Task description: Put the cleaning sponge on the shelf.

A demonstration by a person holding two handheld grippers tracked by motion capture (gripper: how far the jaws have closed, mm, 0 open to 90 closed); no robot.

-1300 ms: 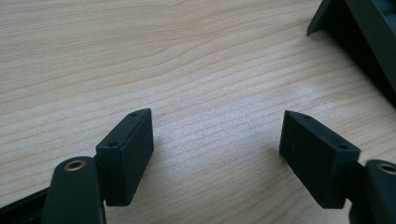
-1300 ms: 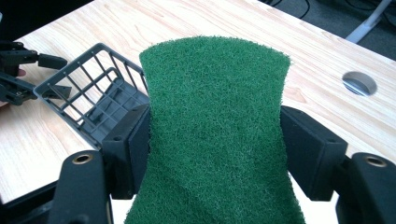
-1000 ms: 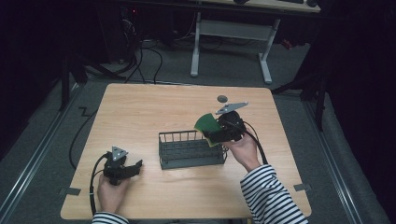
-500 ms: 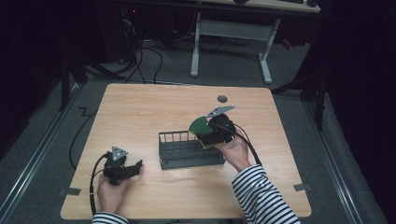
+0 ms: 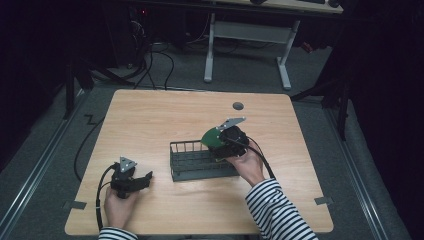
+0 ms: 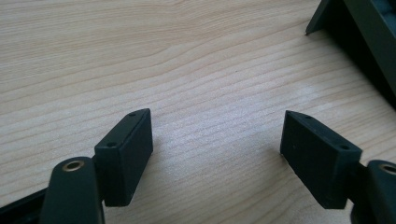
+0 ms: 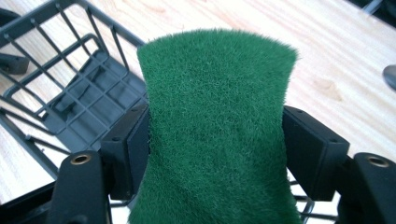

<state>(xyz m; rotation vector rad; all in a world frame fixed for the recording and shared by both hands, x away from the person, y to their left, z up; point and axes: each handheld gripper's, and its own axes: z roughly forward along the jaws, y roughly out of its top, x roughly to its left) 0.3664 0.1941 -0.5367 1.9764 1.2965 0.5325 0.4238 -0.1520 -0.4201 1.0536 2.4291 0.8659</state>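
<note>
While I am lowering my right gripper (image 5: 218,141) toward the wire basket (image 5: 200,161), its jaws are pinching the green scouring pad (image 7: 217,121), now hanging over the basket's two o'clock corner; my left gripper (image 5: 142,179) is resting wide, empty.

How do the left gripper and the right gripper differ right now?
The left gripper has nothing between its open jaws; the right gripper is clamped on a green scouring pad, which pinches in at the pads. The left gripper rests low on the bare table, clear of the wire basket; the right gripper is at the basket's right end, pad above it. Both have black jaws and are hand-held.
</note>
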